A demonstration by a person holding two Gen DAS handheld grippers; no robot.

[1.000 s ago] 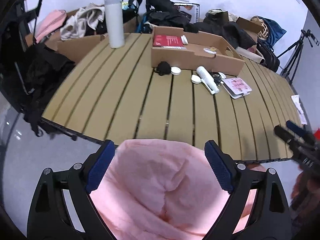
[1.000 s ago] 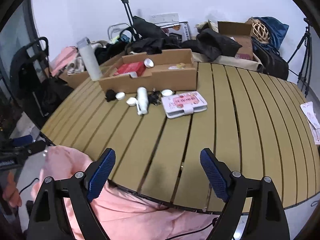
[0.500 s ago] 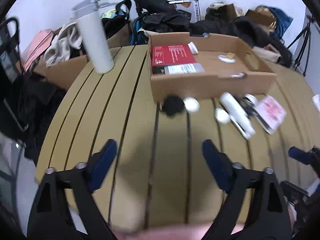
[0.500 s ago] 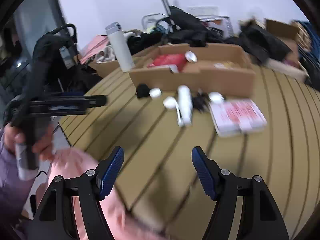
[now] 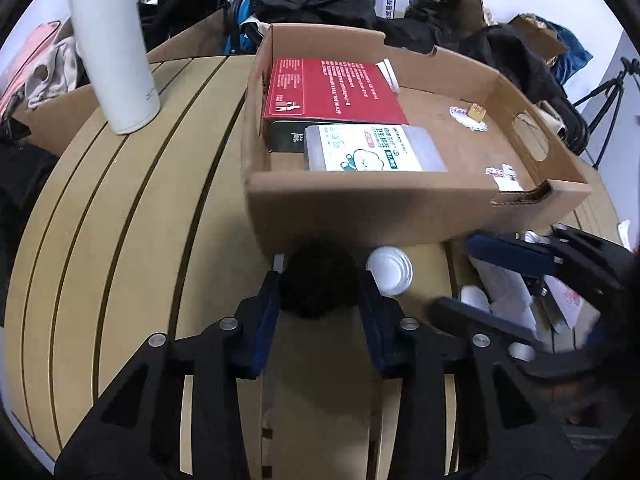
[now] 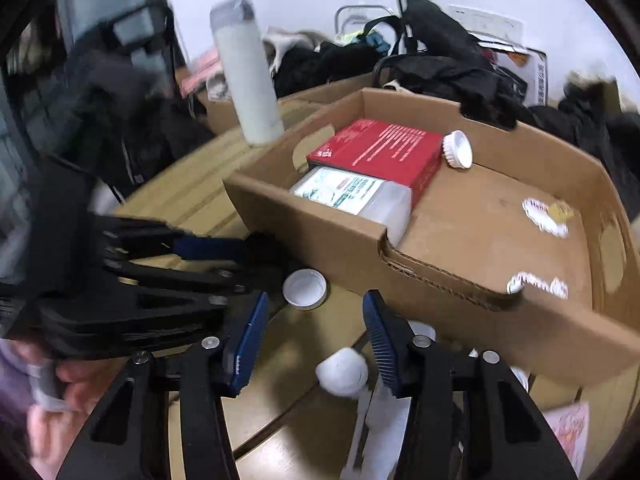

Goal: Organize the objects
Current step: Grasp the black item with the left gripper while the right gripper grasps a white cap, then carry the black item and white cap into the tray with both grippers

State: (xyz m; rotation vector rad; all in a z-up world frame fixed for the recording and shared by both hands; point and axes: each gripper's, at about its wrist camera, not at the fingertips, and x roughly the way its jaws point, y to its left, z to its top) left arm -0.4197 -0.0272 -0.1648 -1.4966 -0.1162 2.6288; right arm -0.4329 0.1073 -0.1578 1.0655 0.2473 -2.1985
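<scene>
Through the left wrist camera, we are seeing the right gripper [image 5: 472, 280] blurring at the right edge and hiding the white things behind it. A black lump [image 5: 318, 280], too dark to identify, is sitting just before the cardboard box [image 5: 360, 208], between the blue pads [image 5: 264, 320] of our left gripper [image 5: 320, 312]. The jaws have just been closing and are now touching its sides. A white cap [image 5: 390, 270] is lying just beside it.

Through the right wrist camera, much is smearing. Our right gripper [image 6: 314, 340] has been narrowing, half spread, holding nothing; a white rounded thing [image 6: 342, 372] is lying between its jaws, untouched.
</scene>
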